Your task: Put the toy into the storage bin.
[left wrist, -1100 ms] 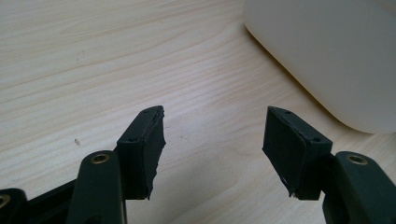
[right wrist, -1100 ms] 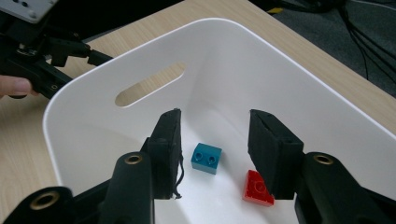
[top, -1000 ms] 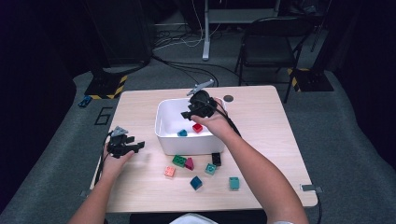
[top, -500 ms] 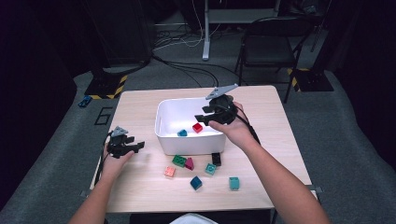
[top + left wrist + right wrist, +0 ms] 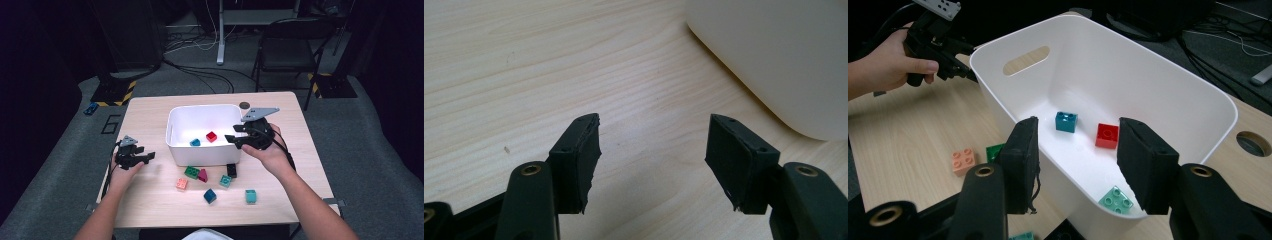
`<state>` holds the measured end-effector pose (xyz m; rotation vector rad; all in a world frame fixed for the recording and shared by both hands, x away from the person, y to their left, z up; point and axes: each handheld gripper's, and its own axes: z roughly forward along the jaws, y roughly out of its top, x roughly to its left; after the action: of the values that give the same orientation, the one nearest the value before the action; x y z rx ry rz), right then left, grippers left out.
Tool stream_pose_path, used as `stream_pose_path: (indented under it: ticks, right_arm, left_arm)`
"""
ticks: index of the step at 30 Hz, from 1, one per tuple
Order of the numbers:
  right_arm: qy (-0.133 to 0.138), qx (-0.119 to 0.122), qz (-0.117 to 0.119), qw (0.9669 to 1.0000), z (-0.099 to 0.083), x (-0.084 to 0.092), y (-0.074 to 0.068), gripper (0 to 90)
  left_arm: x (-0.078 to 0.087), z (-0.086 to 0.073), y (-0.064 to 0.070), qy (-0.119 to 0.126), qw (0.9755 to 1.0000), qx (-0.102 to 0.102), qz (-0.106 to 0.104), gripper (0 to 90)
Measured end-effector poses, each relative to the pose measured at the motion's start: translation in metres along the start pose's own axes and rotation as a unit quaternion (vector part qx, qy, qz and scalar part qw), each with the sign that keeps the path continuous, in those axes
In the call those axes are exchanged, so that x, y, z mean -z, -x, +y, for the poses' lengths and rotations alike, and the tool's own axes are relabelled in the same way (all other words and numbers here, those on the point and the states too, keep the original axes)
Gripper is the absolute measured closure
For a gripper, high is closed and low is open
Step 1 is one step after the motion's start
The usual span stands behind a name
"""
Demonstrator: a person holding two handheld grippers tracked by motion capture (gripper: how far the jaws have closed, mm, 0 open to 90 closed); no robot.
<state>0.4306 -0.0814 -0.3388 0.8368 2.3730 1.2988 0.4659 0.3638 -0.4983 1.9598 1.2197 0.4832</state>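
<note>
White bin [image 5: 202, 150]: three bricks inside
Right gripper [image 5: 231, 139]: at bin's right rim, jaws just opening, empty
Black brick [image 5: 231, 170]: just below it, nearest
Left gripper [image 5: 148, 158]: spread, empty

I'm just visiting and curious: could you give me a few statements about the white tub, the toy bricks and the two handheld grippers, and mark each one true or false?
1. The white tub holds three bricks. True: a red brick, a teal brick and a mint brick.
2. The right gripper clamps the red brick. False: its jaws have just been opening and stand empty above the tub's near corner.
3. The left gripper is open over bare table. True.
4. All bricks are in the tub. False: several, such as the orange brick, lie on the table in front of it.
</note>
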Motion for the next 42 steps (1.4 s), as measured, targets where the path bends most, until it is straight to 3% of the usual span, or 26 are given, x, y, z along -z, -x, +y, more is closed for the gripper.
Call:
stream_pose_path:
  ticks: [22,31,35,42]
  right_arm:
    - [-0.006,-0.040,-0.001,0.9992,-0.050,0.002,0.003,51.0]
    - [-0.013,-0.044,-0.010,0.9989,-0.073,0.000,0.003,50.9]
    - [-0.021,-0.043,-0.014,0.9988,-0.086,-0.001,0.003,50.8]
    - [-0.033,-0.060,-0.013,0.9975,-0.117,-0.002,0.004,50.8]
  left_arm:
    - [0.000,0.000,-0.001,0.001,1.0000,0.003,0.000,38.1]
    - [0.000,0.000,0.000,0.002,1.0000,0.003,0.000,38.2]
    - [0.001,0.000,-0.001,0.000,1.0000,0.003,-0.002,38.1]
    - [0.000,0.000,0.000,0.003,1.0000,0.001,0.001,38.2]
